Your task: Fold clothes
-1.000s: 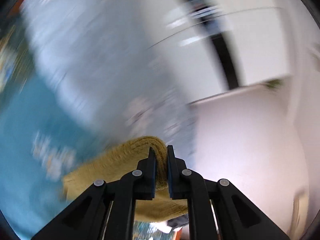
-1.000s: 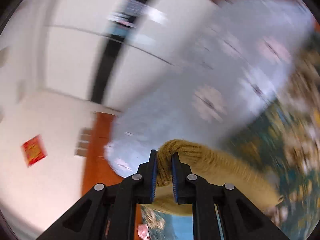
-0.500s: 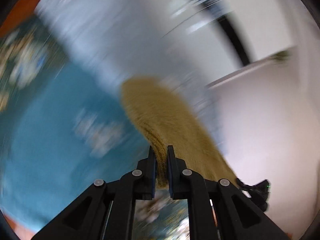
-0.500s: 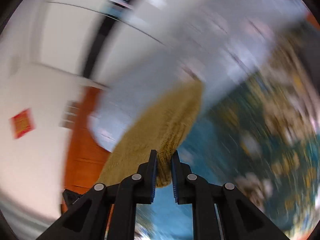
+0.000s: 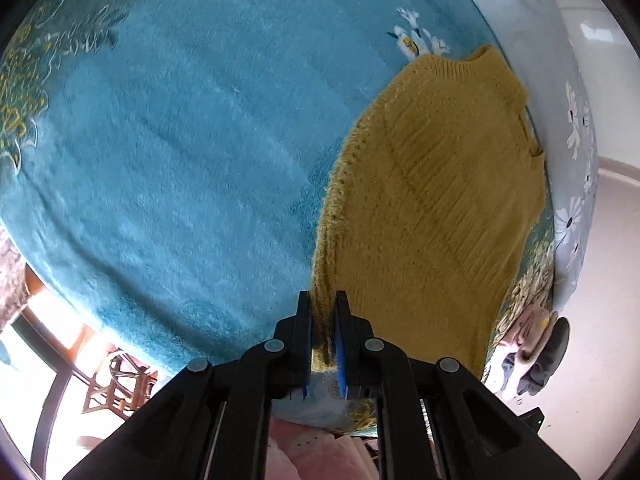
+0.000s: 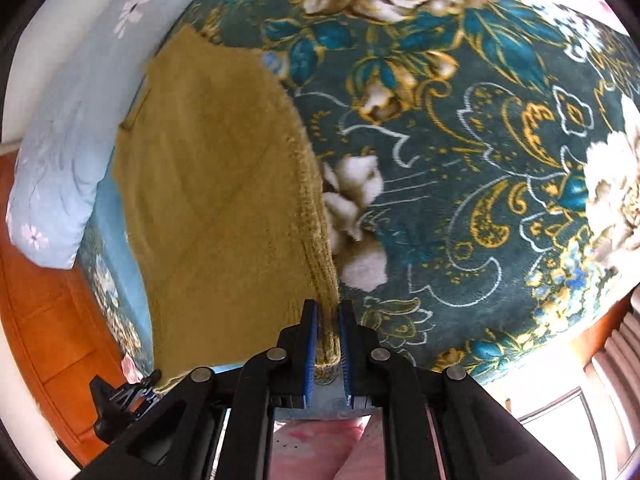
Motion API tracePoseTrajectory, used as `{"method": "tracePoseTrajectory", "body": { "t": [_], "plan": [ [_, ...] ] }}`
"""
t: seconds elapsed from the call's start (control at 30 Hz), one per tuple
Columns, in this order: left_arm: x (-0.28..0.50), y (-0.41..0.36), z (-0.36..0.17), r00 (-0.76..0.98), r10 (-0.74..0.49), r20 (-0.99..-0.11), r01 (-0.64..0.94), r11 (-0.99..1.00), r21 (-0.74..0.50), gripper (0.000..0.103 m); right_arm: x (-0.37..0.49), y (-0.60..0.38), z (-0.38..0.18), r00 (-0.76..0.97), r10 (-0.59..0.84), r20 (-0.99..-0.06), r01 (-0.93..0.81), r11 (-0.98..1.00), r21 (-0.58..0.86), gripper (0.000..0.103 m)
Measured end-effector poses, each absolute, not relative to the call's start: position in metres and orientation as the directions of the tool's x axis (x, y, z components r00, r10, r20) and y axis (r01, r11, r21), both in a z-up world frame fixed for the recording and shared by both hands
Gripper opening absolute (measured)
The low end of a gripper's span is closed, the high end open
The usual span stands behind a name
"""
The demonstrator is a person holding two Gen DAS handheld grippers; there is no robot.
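Note:
A mustard-yellow knitted sweater (image 5: 432,200) lies stretched out flat over the teal blanket (image 5: 180,140) on the bed, its collar at the far end. My left gripper (image 5: 323,320) is shut on the ribbed hem at one near corner. In the right wrist view the same sweater (image 6: 216,200) spreads away from me over the floral part of the blanket (image 6: 480,160). My right gripper (image 6: 328,328) is shut on the other ribbed hem corner. The left gripper's tip (image 6: 120,396) shows at the lower left of the right wrist view.
A pale blue flowered pillow (image 6: 68,132) lies at the head of the bed beyond the sweater's collar; it also shows in the left wrist view (image 5: 576,128). An orange wooden headboard or cabinet (image 6: 44,340) stands at the left. A small pile of clothes (image 5: 524,356) lies beside the bed.
Both grippers swung down from pointing at the wall and pillow to pointing at the bed. The sweater went from hanging bunched to lying spread flat on the blanket. Both keep hold of the hem.

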State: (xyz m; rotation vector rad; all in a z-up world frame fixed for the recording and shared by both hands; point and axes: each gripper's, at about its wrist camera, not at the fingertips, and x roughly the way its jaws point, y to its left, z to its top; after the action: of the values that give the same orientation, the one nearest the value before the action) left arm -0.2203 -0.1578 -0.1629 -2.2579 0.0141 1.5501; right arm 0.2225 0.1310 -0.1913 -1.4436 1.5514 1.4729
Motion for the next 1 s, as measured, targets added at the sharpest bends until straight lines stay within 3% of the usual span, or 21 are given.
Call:
{"method": "tracePoseTrajectory", "body": {
  "t": [0.2, 0.37, 0.53, 0.6, 0.93, 1.0],
  "plan": [
    [-0.232, -0.175, -0.173, 0.371, 0.112, -0.922, -0.192, -0.962, -0.194, 0.014, 0.236, 0.135, -0.189, -0.188, -0.281, -0.941, -0.958, -0.157, 0.238, 0.011],
    [-0.266, -0.165, -0.154, 0.295, 0.201, -0.934, -0.157, -0.954, -0.255, 0.014, 0.231, 0.154, -0.184, -0.168, -0.245, -0.955, -0.968, -0.142, 0.207, 0.013],
    [-0.299, -0.096, -0.133, 0.242, 0.269, -0.932, -0.221, -0.92, -0.323, 0.017, 0.172, 0.188, -0.17, -0.196, -0.201, -0.96, -0.949, -0.207, 0.238, 0.013],
    [-0.307, -0.062, -0.134, 0.242, 0.27, -0.932, -0.268, -0.905, -0.331, 0.027, 0.138, 0.203, -0.165, -0.211, -0.183, -0.96, -0.935, -0.248, 0.253, 0.013],
    [-0.346, 0.117, -0.16, 0.173, 0.133, -0.976, -0.642, -0.737, -0.214, 0.031, -0.023, 0.269, -0.185, -0.138, -0.155, -0.978, -0.834, -0.515, 0.199, 0.013],
    [-0.351, 0.15, -0.161, 0.15, 0.142, -0.978, -0.696, -0.687, -0.207, 0.043, -0.058, 0.29, -0.185, -0.137, -0.129, -0.982, -0.804, -0.564, 0.187, 0.016]
  ]
}}
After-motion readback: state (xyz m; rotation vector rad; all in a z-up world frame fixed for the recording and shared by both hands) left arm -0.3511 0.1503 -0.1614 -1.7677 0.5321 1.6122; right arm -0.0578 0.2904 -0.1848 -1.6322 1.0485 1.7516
